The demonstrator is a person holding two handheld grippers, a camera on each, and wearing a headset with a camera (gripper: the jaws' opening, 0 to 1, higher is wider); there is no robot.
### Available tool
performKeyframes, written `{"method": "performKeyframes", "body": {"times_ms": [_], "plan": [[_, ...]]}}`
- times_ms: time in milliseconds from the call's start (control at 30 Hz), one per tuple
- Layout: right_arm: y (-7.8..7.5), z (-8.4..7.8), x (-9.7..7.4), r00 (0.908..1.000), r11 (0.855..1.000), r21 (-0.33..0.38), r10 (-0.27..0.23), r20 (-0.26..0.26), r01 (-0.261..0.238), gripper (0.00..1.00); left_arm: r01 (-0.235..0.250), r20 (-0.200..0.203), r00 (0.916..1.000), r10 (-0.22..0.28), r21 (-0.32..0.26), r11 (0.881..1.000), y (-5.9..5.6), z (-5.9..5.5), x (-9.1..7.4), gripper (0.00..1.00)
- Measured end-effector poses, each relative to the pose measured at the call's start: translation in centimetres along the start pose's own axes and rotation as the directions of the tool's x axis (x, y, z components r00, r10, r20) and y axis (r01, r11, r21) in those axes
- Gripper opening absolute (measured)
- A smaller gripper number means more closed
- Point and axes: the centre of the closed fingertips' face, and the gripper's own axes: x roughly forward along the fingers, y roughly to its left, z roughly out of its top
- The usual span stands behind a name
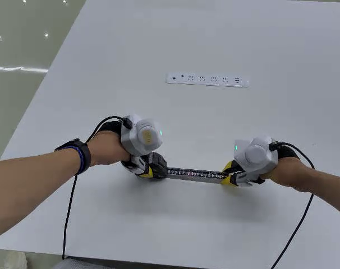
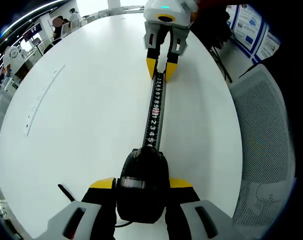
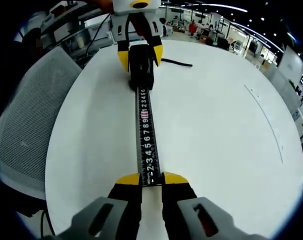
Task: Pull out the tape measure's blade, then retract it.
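I count two yellow-tipped grey grippers, the left gripper (image 1: 149, 169) and the right gripper (image 1: 228, 177). One black tape measure (image 2: 141, 182), one dark numbered blade (image 2: 155, 107). One long white power strip (image 1: 207, 79), far side. One white table (image 1: 226, 33). One grey mesh chair (image 2: 271, 135). Two black cables (image 1: 69, 213). One dark wristband (image 1: 80, 152).

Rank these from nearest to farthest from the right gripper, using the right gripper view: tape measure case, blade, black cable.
1. Blade: clamped in the right gripper jaws.
2. Tape measure case: straight ahead, at the blade's far end.
3. Black cable: lying beyond the case, to its right.
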Motion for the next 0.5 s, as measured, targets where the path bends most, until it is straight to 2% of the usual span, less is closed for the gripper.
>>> {"method": "performKeyframes", "body": {"times_ms": [500], "plan": [[-0.1,-1.6,-0.9,0.9999,1.0,0.002,-0.003,-0.015,0.003,0.13,0.0,-0.001,1.0,0.0,0.001,1.0,0.0,0.0,0.0,0.34]]}}
